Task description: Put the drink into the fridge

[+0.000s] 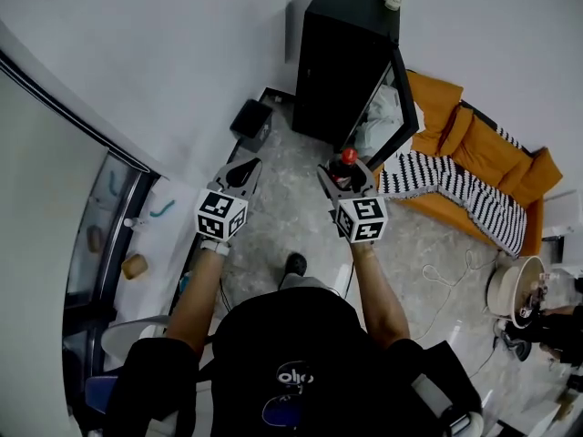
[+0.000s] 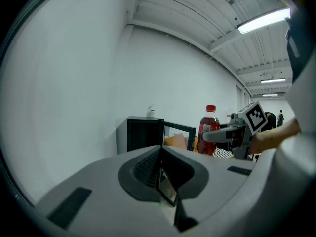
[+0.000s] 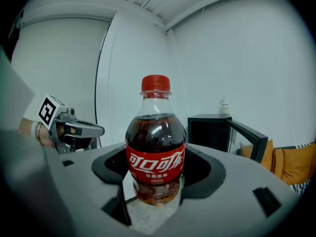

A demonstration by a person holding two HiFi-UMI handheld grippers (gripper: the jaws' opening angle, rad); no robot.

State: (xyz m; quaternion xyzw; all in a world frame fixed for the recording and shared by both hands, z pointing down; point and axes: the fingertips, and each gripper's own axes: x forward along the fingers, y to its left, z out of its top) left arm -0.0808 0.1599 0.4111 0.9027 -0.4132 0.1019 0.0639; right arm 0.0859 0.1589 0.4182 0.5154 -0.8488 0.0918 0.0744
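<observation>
Two tongs: the right tongs [image 1: 344, 173] are clamping the drink bottle [image 3: 156, 152] low on its body, upright; the left tongs [image 1: 244, 173] are sitting together, gripping nothing.
Drink location: the bottle is hanging in the air above the floor [image 1: 291, 208], short of the fridge [image 1: 342, 57], not inside yet.
Fridge: it is standing on the floor by the wall, and its door [image 1: 404, 107] is standing open toward the sofa [image 1: 474, 135]; something pale [image 1: 378, 116] is showing inside.
Risk, slip: the grip is sitting near the base, so a fast swing is likely tipping the tall bottle or sliding it out.
Risk, collision: the opening is facing sideways from the person, so the cap or tongs may be clipping the door edge or frame going in.
Risk, space: the pale contents may be crowding the shelf; cannot tell how much room is free.
Risk, door: nothing is steadying the door, so a bump may be swinging it.
</observation>
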